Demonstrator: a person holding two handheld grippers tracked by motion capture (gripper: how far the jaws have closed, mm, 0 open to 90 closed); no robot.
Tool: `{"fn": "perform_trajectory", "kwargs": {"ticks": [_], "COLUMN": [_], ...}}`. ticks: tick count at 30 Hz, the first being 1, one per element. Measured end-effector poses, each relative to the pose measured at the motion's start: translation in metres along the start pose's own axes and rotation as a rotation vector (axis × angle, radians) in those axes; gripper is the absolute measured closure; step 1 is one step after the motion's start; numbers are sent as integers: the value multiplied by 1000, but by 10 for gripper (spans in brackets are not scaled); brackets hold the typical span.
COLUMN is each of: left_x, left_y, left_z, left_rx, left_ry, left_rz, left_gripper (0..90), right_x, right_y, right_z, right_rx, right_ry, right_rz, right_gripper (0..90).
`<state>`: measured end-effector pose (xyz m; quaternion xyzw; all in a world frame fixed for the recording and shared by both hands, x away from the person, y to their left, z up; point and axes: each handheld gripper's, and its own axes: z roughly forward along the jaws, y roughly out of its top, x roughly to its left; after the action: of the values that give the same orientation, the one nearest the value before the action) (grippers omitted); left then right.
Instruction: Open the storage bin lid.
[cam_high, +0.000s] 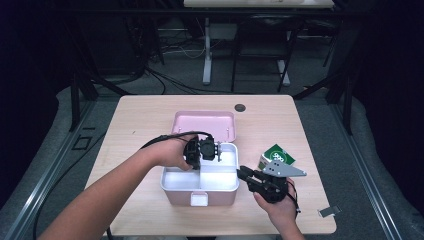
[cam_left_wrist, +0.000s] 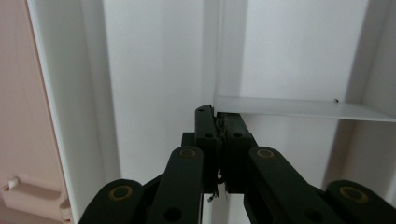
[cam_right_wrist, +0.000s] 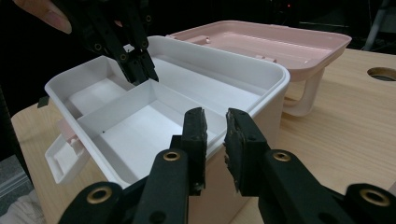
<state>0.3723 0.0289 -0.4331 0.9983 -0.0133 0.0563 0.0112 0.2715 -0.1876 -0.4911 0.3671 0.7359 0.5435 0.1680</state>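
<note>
Right gripper (cam_right_wrist: 215, 135) narrowly parted at white tray (cam_right_wrist: 154, 121) rim; left gripper (cam_right_wrist: 140, 70) pinching its divider (cam_left_wrist: 299, 108).

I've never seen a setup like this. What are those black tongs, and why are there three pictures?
A person holds a two-jaw tool in each hand. One camera looks down from above; the other two ride on the tools. On the wooden table stands a pink box with its lid open and a white divided tray inside. The left gripper has pinched shut on a tray divider. The right gripper waits at the box's rim, jaws slightly apart, holding nothing. A green packet lies nearby.
</note>
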Motion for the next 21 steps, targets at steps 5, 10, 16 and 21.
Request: {"fn": "perform_trajectory", "kwargs": {"ticks": [5, 10, 16, 21], "left_x": [0, 0, 0, 0], "left_y": [0, 1, 1, 1], "left_z": [0, 0, -1, -2], "left_rx": [2, 10, 11, 8], "left_ry": [-2, 1, 0, 1], "left_rz": [3, 8, 3, 4], "left_gripper": [879, 881, 882, 884], "right_x": [1, 0, -4, -6], "right_y": [0, 0, 1, 2], "right_z": [1, 0, -3, -6], "right_rx": [3, 0, -13, -11], "right_ry": [-2, 1, -7, -25], "right_rz": [6, 5, 13, 15], "right_gripper": [773, 771, 768, 763]}}
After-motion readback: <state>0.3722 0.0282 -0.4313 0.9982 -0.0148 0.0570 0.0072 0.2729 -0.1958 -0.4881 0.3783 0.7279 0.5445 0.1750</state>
